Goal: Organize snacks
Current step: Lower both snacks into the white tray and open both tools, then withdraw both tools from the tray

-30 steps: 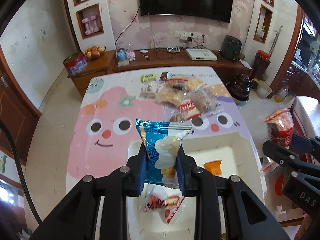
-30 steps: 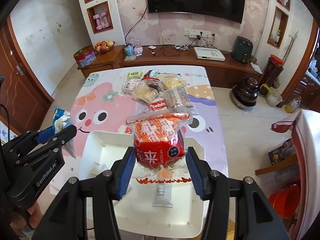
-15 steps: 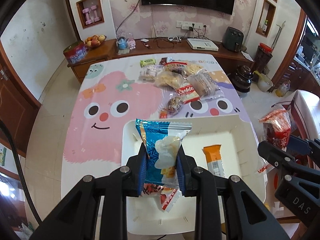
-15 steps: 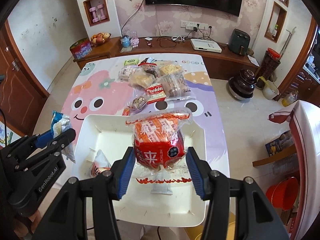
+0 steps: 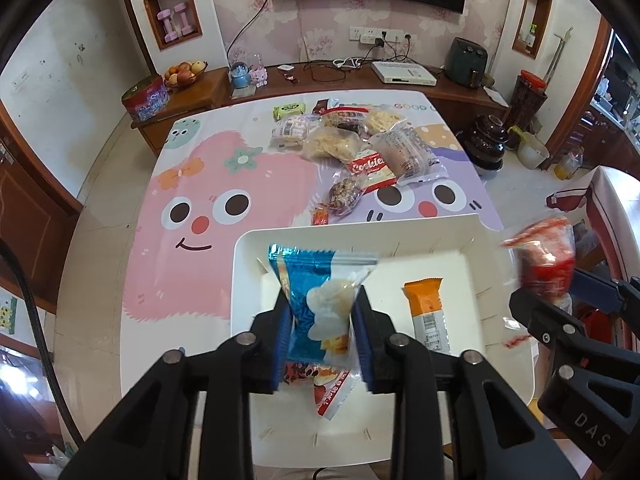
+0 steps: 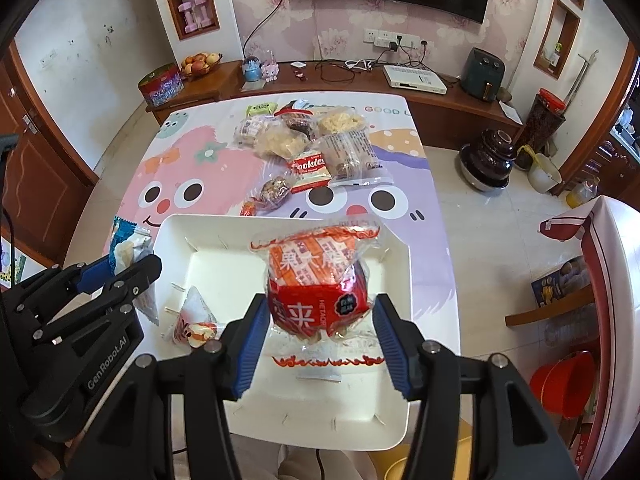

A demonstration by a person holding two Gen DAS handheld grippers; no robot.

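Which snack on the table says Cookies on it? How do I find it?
Start at the cartoon tablecloth and look past the white tray to the snack pile at the table's far end. On the pile's near side, the Cookies packet lies flat beside a big clear bag. It alone is red and white with curly lettering.

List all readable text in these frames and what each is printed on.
"Cookies": red-and-white packet
"GOOD": tablecloth, cut off after that
"GenRobot.AI": left gripper
"DAS": right gripper
"来" and "NETAOR", uncertain: red bag; its other characters are unclear
Barcode labels on other packets: too small to read.
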